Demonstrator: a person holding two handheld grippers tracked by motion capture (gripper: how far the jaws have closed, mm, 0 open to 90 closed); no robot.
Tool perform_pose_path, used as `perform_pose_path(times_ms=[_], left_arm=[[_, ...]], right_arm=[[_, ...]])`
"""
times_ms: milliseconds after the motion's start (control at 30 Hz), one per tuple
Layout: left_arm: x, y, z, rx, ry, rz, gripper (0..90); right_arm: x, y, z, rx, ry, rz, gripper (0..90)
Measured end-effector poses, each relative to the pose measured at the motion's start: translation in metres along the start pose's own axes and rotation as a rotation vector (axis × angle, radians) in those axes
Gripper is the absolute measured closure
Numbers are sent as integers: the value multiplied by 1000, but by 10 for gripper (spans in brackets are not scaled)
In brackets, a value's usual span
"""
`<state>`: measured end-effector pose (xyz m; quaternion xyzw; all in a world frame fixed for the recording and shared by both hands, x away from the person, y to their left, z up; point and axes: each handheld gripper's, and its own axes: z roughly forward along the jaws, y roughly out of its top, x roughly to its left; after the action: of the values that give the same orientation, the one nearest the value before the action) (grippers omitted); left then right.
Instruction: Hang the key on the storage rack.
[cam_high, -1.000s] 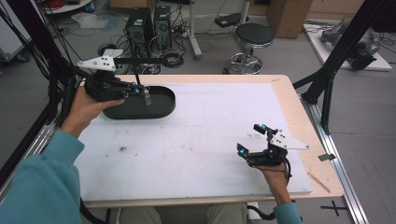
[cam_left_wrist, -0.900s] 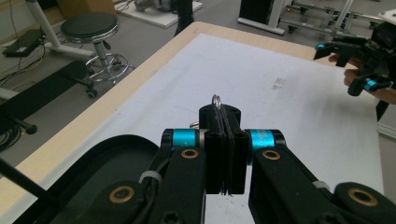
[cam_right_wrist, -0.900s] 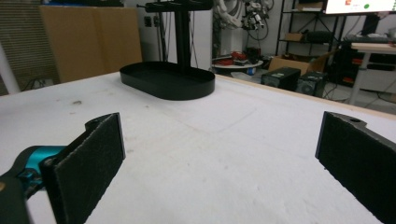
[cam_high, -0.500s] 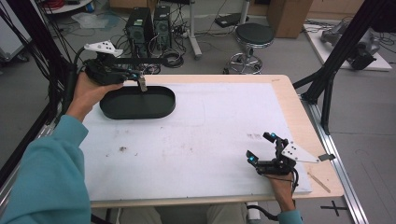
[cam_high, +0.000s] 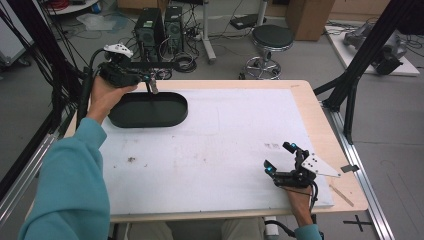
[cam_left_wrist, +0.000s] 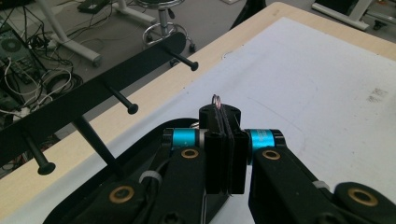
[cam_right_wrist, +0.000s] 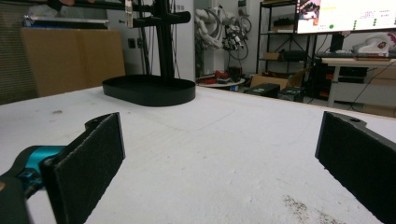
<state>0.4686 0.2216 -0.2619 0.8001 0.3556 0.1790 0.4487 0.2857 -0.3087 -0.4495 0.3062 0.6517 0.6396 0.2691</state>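
No writing on anything was readable. My left tool (cam_left_wrist: 224, 122) was clamped shut on a small metal key ring (cam_left_wrist: 216, 100), its thin loop poking up between the pads, held above the far end of the black oval tray (cam_high: 148, 111) and just beside the black peg rack (cam_left_wrist: 93, 95). My right tool (cam_high: 280, 159) sat low over the white desk (cam_high: 220, 145) near its front right corner, jaws wide apart, holding nothing.

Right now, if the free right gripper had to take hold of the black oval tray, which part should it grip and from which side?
Probably the tray's near rim, from the person's side: the thin upright wall suits a pinch over its top edge. The right gripper is open; the far side is crowded by the peg rack and left gripper.
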Motion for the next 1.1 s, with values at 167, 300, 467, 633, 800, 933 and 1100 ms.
perform_pose_path(times_ms=[167, 300, 467, 633, 800, 933, 1100], left_arm=[[5, -2, 8, 2, 28, -25, 884], [8, -4, 15, 18, 54, -32, 883], [13, -5, 20, 1, 75, -63, 884], [18, -7, 23, 3, 91, -85, 883], [21, -8, 27, -13, 94, -102, 883], [21, -8, 29, -17, 115, -94, 884], [24, -10, 30, -19, 121, -101, 883]], right_arm=[[0, 0, 1, 4, -4, 2, 5], [0, 0, 1, 8, 0, 6, 5], [0, 0, 2, 12, -4, -5, 5], [0, 0, 1, 12, -7, -4, 5], [1, 0, 2, 14, -4, -5, 5], [1, 0, 2, 14, -1, -10, 5], [1, 0, 2, 15, -1, -7, 5]])
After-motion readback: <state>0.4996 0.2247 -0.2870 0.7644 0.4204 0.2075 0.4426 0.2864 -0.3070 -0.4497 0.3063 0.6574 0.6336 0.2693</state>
